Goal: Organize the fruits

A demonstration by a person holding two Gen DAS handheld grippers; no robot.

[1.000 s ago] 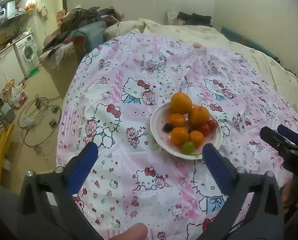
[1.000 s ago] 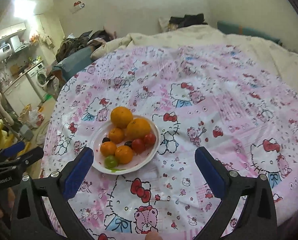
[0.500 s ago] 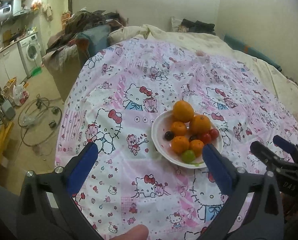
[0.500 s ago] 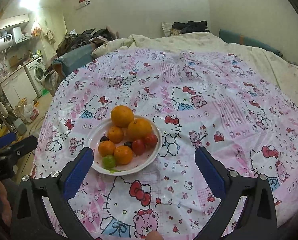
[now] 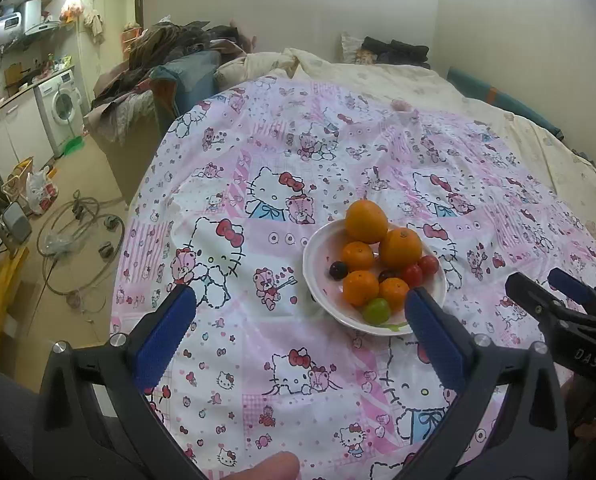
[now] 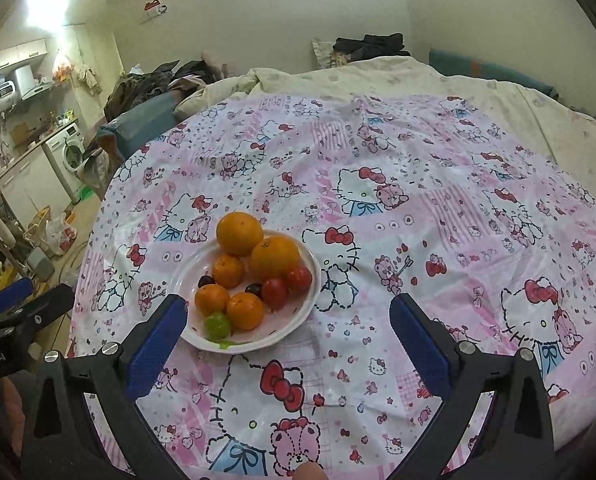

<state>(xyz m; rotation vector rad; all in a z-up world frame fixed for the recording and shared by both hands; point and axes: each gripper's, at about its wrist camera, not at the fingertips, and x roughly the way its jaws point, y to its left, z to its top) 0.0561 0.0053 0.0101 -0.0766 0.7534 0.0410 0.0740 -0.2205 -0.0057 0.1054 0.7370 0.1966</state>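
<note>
Cluttered bedroom; Hello Kitty cloth (image 5: 282, 152) covers the worktop. Plate (image 6: 298, 322) of fruits (image 6: 254, 276) at 11 o'clock from right gripper (image 6: 288, 340), 1 o'clock from left gripper (image 5: 298, 332). Both wide open, empty, roughly equally near.

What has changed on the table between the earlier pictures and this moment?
Only the viewpoints shifted: in both wrist views more of the room's far wall shows now, and the plate sits lower in the picture. Nothing was taken hold of or let go. The left gripper and right gripper stay open and empty; the fruits keep their places on the plate.
</note>
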